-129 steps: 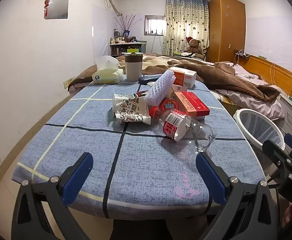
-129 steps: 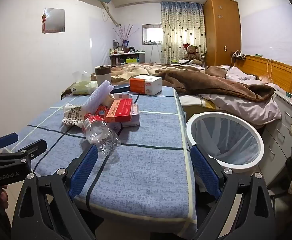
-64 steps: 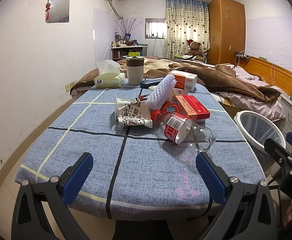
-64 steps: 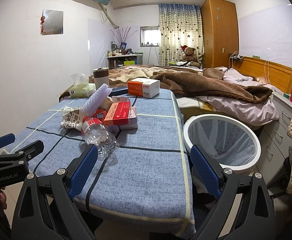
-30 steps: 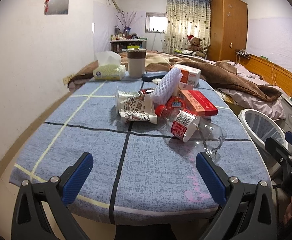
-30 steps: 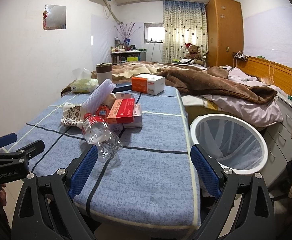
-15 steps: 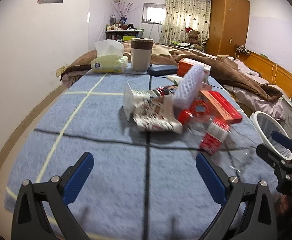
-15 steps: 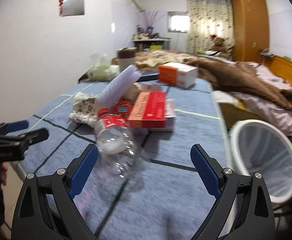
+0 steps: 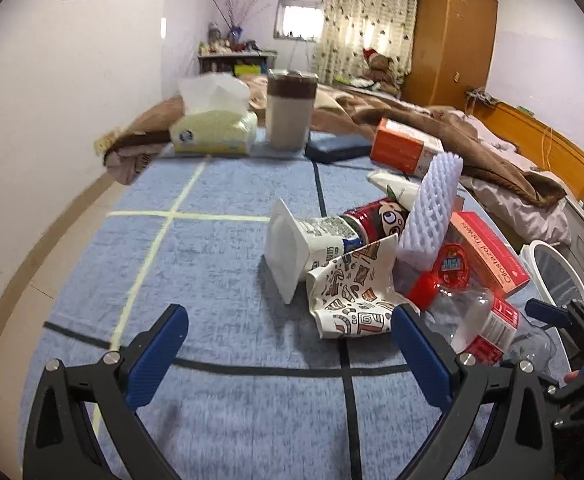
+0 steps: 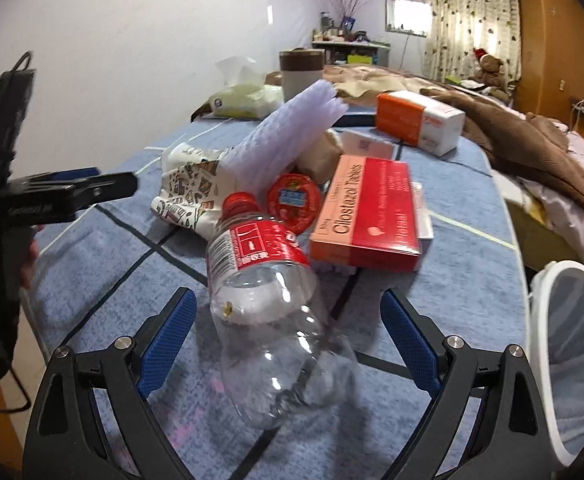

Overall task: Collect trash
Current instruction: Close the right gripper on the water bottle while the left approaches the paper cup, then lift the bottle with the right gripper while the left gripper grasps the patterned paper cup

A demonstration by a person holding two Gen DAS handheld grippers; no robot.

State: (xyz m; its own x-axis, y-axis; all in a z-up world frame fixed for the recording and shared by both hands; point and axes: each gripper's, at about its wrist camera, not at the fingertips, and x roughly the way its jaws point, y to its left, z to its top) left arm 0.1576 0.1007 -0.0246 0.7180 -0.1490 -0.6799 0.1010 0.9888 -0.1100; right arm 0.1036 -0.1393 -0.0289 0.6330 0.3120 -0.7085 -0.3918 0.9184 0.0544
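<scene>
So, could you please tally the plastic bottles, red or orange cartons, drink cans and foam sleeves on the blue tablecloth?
Clear plastic bottle with red cap: 1
Cardboard cartons, red carton and orange carton: 2
Red drink can: 1
White foam mesh sleeve: 1
Total: 5

Red medicine box: side panel reads "Cilostazol Tablets" in dark print, legible in both wrist views; a small "50mg" beside it is uncertain. Remaining print on this box too small to read. Clear plastic bottle: red label carries white characters, not legible. Round red lid: blue label, text blurred. Left gripper body: white lettering, too blurred to read. Orange-and-white box: print not legible
</scene>
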